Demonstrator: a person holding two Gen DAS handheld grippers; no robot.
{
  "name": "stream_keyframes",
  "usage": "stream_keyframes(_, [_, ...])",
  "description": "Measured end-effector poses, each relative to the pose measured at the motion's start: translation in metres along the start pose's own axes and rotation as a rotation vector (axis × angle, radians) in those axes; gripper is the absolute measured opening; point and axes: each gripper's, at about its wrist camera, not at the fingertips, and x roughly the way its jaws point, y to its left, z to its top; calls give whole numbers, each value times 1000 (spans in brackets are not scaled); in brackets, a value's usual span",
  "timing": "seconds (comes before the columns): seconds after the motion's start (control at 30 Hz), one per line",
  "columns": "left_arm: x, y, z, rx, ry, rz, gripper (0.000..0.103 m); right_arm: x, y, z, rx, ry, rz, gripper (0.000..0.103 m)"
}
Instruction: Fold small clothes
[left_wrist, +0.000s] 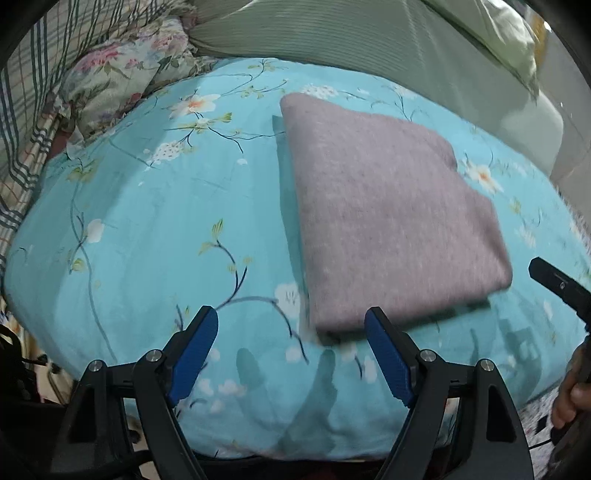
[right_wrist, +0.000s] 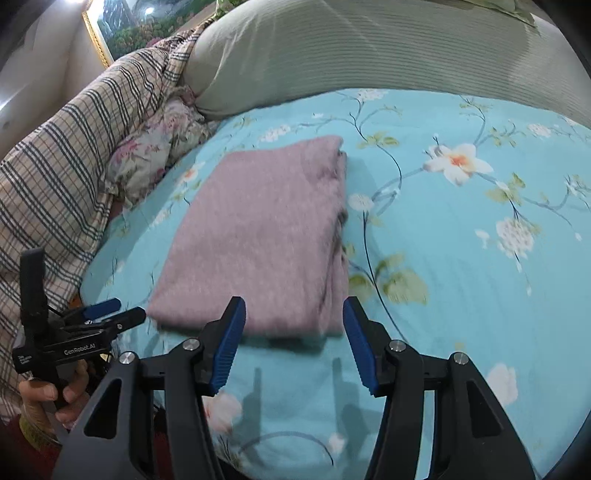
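Left gripper held with jaws spread and empty, right gripper likewise spread, folded mauve garment laid flat on floral turquoise bed, just beyond both.

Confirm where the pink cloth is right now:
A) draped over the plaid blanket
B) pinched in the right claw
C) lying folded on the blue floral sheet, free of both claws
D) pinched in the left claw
C: the pink cloth lies folded flat on the blue floral sheet, with the left claw and right claw both open and empty.
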Motion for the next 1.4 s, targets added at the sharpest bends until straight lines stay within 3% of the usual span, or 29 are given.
stream_keyframes(0.17, [-15,-10,-10,64,-17,49,82,-7,1,-14,1,19,3,71])
stream_keyframes(0.37, [-39,-20,-14,116,-77,116,82,-16,9,-21,-28,8,9,78])
stream_keyframes(0.9, [-70,-22,-11,138,-157,139,83,-32,33,-21,-109,-26,15,85])
stream_keyframes(1.4, [-54,-19,10,151,-172,179,85,-11,22,-12,-86,7,20,86])
